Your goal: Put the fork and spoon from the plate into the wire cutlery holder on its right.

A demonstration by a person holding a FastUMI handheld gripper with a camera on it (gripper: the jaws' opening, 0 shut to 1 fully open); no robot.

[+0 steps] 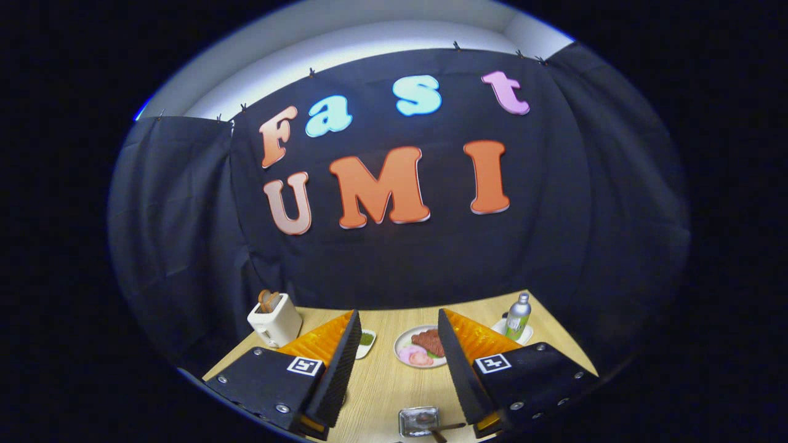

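Hovering above the wooden tabletop (pixel 381 381), the hand-held gripper (pixel 397 323) has its fingers spread wide, with nothing between them but bare wood. Close under the fingers' bases sits a small shiny square tray (pixel 418 421). On it lies a dark utensil (pixel 440 429), perhaps the spoon; its long axis runs across, the handle pointing toward the right finger. Its details are too small to make out, and I cannot tell a fork there. Beyond the fingertips stands a white round plate (pixel 403 344) with reddish and pink food. A small white dish (pixel 367 339) of green lies just beside the left finger. A white toaster (pixel 275 320) holds toast near the far left corner, and a silver-green bottle (pixel 518 316) stands on a white saucer (pixel 526 335) by the right edge. Open wood runs between tray and plate.
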